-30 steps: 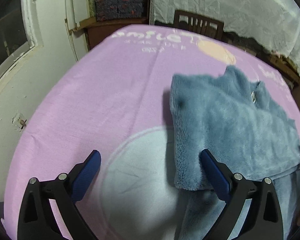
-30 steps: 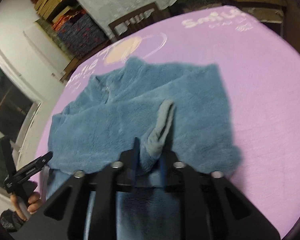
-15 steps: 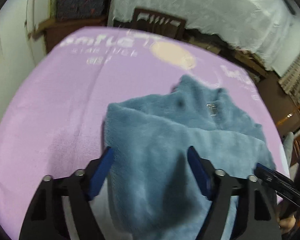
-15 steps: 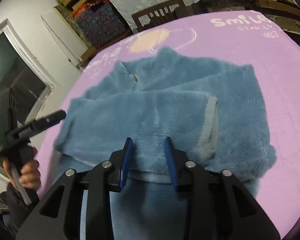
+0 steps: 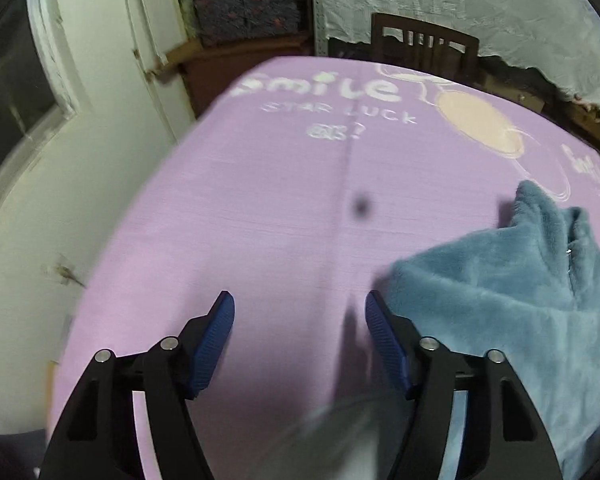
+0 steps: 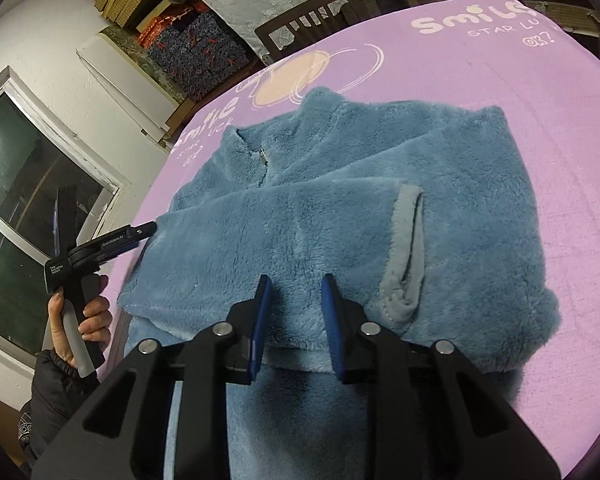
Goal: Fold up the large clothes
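Observation:
A fluffy blue fleece jacket (image 6: 340, 216) lies on the purple sheet (image 6: 520, 80), collar away from me, with one sleeve folded across its chest and a grey cuff (image 6: 408, 248) showing. My right gripper (image 6: 296, 288) is open and empty just above the folded sleeve's near edge. My left gripper (image 5: 298, 304) is open and empty over bare sheet; the jacket (image 5: 520, 280) lies to its right. In the right wrist view the left gripper (image 6: 140, 234) sits at the jacket's left edge, held by a hand.
The purple sheet (image 5: 284, 200) with "Smile" print covers the table. A dark wooden chair (image 5: 424, 48) stands at the far side. A white wall and window (image 6: 28, 184) are to the left. Stacked boxes (image 6: 196, 48) sit in the corner.
My right gripper has let go of the sleeve cuff and opened; the sleeve now lies flat across the jacket. My left gripper swung over the jacket, then back left off it.

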`<state>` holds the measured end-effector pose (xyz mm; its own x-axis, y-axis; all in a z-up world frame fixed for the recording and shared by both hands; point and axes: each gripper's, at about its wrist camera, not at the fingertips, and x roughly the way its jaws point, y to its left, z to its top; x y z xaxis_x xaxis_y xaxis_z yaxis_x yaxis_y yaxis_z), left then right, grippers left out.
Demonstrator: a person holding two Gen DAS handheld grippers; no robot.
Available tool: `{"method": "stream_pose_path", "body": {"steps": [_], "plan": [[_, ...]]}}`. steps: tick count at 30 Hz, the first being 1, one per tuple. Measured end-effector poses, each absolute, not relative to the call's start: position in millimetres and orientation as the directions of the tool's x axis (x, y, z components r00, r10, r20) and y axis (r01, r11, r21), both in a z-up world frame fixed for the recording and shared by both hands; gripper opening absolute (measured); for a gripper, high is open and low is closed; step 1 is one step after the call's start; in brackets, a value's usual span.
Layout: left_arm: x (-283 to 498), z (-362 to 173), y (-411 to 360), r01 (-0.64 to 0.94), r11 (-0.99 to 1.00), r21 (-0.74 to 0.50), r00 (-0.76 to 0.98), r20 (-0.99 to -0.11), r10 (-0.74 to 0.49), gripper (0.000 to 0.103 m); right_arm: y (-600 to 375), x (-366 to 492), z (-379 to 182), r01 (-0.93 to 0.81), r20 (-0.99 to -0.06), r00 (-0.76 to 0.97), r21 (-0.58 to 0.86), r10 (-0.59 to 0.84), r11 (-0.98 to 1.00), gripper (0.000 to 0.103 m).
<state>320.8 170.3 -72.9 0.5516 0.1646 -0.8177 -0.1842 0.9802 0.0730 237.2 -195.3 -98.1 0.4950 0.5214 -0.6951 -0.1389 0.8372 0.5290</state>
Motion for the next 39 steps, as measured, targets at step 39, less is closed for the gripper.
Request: {"method": "stream_pose_path", "body": {"steps": [39], "plan": [[250,-41,72,0.155,0.973,-0.169,0.603,-0.764,-0.229,0.08,-204,236,-69,-0.159,-0.58,0.546,0.636,0.604,0.755,0.028]]}}
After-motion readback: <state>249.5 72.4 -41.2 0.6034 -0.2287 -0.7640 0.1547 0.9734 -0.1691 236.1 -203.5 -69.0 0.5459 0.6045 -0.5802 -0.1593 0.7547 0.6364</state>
